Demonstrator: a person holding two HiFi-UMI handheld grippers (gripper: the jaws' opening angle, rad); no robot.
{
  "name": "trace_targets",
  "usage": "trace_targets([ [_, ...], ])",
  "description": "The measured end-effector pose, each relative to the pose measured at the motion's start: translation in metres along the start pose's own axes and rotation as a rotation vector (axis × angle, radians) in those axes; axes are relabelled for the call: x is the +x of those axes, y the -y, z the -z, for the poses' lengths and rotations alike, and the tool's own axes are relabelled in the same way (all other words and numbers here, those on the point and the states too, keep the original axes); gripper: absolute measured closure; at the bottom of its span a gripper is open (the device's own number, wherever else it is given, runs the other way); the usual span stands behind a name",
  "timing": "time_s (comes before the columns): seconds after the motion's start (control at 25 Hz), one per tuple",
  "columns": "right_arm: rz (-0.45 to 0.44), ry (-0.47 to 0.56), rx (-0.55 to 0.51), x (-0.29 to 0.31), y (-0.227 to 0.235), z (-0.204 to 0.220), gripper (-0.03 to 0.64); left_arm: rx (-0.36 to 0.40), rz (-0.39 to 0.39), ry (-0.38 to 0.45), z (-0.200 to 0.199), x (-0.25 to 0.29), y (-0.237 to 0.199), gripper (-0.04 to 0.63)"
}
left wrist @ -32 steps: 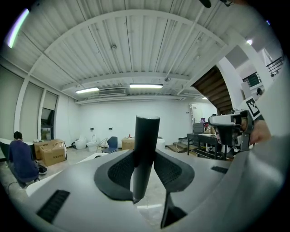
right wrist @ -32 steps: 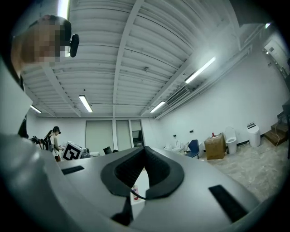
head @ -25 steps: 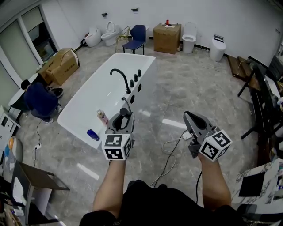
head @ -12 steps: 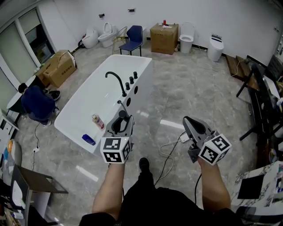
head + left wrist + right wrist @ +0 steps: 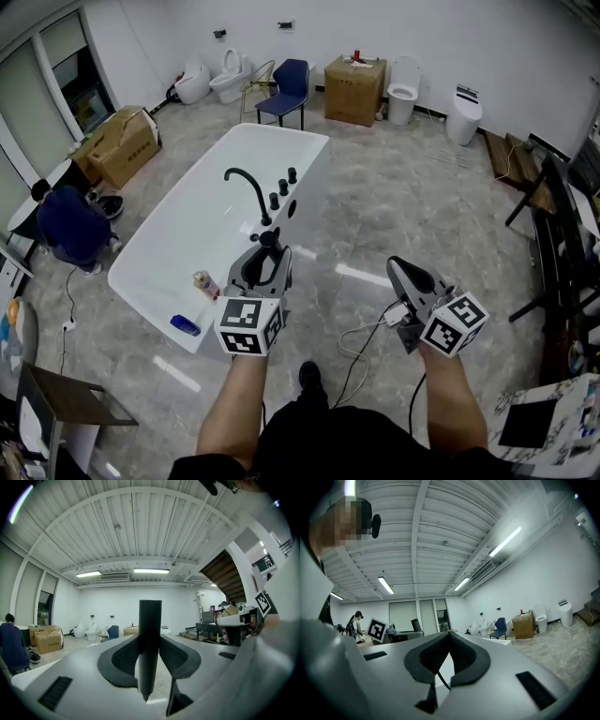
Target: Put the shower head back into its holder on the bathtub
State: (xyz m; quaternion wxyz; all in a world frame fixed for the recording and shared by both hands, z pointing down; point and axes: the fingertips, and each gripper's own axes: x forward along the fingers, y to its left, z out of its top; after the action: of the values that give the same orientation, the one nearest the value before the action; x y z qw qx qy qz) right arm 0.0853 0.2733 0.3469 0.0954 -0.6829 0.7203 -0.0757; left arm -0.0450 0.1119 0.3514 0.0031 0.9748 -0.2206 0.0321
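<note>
A white bathtub point(image 5: 178, 246) with a black curved faucet point(image 5: 246, 187) and black knobs point(image 5: 283, 184) on its rim stands ahead in the head view. My left gripper point(image 5: 268, 247) hovers by the tub's near rim, just short of the faucet. It is shut on the shower head's black handle point(image 5: 149, 620), which stands upright between the pads of the left gripper point(image 5: 150, 641). My right gripper point(image 5: 396, 266) hangs over the floor to the tub's right. Seen in its own view, the right gripper point(image 5: 450, 637) is shut with its pad tips together and holds nothing. I cannot make out the holder.
A small bottle point(image 5: 203, 283) and a blue object point(image 5: 184, 325) lie on the tub's near rim. A white cable point(image 5: 361, 339) trails on the floor between my arms. Cardboard boxes point(image 5: 119, 145), toilets point(image 5: 403, 94), a blue chair point(image 5: 289, 86) and a seated person point(image 5: 66, 225) ring the room.
Both grippers have moved forward together. The tub and its faucet now sit closer to my left gripper's tip. The grip on the shower head is unchanged.
</note>
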Motion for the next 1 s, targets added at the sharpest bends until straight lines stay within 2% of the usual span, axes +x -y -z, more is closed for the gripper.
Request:
trace_targets([
  [0.28,-0.019,-0.028,0.017,0.071,0.025,-0.001,0.6,-0.026,-0.003,0.016,-0.008,0.044,-0.049,0.449],
  [0.6,-0.05,-0.072,0.022,0.135,0.032,0.003,0.6,-0.057,-0.006,0.029,-0.008,0.073,-0.097,0.449],
  [1.0,-0.08,-0.042,0.034,0.177,0.036,-0.011,0.6,-0.012,-0.054,0.075,-0.035,0.079,-0.143,0.449],
])
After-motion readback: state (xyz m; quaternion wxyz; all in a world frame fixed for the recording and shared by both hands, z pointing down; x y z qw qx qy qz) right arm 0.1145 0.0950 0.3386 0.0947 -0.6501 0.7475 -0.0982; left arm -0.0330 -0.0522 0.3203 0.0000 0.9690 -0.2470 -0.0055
